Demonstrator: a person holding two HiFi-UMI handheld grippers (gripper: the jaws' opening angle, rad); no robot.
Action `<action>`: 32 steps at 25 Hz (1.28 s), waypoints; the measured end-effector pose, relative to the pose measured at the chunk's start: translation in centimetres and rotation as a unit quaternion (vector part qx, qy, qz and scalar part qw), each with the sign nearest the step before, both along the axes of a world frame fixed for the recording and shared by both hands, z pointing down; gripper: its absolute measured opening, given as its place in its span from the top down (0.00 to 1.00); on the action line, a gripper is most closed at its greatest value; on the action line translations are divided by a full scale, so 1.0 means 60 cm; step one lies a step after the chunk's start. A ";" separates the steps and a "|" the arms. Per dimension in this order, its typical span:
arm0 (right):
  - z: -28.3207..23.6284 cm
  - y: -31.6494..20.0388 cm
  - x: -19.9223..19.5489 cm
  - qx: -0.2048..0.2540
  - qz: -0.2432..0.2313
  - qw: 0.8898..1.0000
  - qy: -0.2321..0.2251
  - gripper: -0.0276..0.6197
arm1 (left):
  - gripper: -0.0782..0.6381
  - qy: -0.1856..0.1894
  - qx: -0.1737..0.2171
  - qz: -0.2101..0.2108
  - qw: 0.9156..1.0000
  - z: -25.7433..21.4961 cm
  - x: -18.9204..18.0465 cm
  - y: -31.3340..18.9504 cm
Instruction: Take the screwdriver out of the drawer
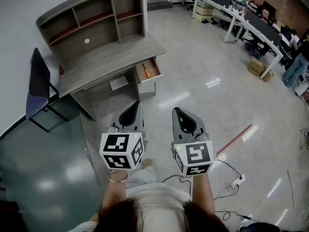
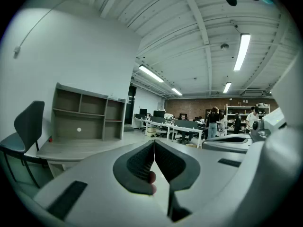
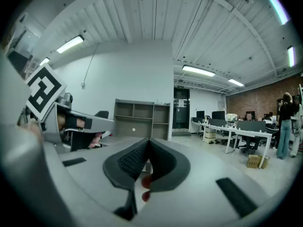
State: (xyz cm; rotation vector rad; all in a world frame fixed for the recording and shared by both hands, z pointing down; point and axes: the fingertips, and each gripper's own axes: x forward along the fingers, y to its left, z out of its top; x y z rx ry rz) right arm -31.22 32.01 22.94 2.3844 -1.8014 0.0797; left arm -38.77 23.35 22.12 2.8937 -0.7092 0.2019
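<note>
The left gripper (image 2: 154,143) has its jaws pressed together on nothing, and the right gripper (image 3: 148,141) is likewise closed and empty. Both are held side by side over the floor, well apart from the desk (image 1: 111,57). The drawer (image 1: 155,66) at the desk's right end stands open. In it lies the screwdriver (image 1: 147,72), its orange handle flat, long axis running from the drawer's back toward its front. Which end is the tip is too small to tell.
</note>
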 end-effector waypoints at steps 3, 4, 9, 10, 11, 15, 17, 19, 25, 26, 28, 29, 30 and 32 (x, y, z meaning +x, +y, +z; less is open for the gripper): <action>0.004 -0.043 0.012 0.005 -0.003 1.000 0.000 0.92 | 0.87 -0.003 -0.004 0.005 1.000 0.009 0.014 -0.043; 0.003 -0.056 0.015 0.008 -0.006 1.000 -0.001 0.92 | 0.87 -0.003 -0.006 0.007 1.000 0.011 0.019 -0.056; -0.007 -0.121 0.035 0.013 -0.013 1.000 -0.004 0.92 | 0.87 -0.003 -0.008 0.012 1.000 0.007 0.040 -0.115; -0.008 -0.136 0.039 0.013 -0.012 1.000 -0.004 0.92 | 0.87 -0.004 -0.008 0.012 1.000 0.009 0.043 -0.129; -0.009 -0.150 0.042 0.013 -0.011 1.000 -0.005 0.92 | 0.87 -0.005 -0.010 0.012 1.000 0.011 0.045 -0.143; -0.012 -0.198 0.052 0.017 -0.004 1.000 -0.005 0.92 | 0.87 -0.008 -0.016 0.018 1.000 0.020 0.053 -0.191; -0.012 -0.217 0.055 0.019 -0.002 1.000 -0.007 0.92 | 0.87 -0.009 -0.018 0.022 1.000 0.022 0.056 -0.208; -0.013 -0.230 0.056 0.022 -0.001 1.000 -0.012 0.92 | 0.87 -0.009 -0.021 0.024 0.999 0.024 0.058 -0.221; -0.012 -0.255 0.075 0.023 0.003 0.999 -0.024 0.92 | 0.87 -0.009 -0.029 0.028 0.999 0.031 0.073 -0.247; -0.011 -0.260 0.083 0.024 0.004 0.999 -0.025 0.92 | 0.87 -0.010 -0.031 0.027 0.999 0.034 0.078 -0.252; -0.008 -0.272 0.098 0.024 0.005 0.999 -0.027 0.92 | 0.87 -0.012 -0.032 0.025 0.999 0.038 0.089 -0.264; -0.007 -0.278 0.107 0.025 0.005 0.999 -0.027 0.92 | 0.87 -0.013 -0.032 0.023 0.999 0.039 0.096 -0.270; -0.007 -0.284 0.117 0.025 0.004 0.999 -0.026 0.92 | 0.87 -0.014 -0.031 0.021 0.999 0.040 0.104 -0.276; -0.008 -0.298 0.139 0.025 0.001 0.999 -0.026 0.92 | 0.87 -0.015 -0.031 0.016 0.999 0.039 0.123 -0.289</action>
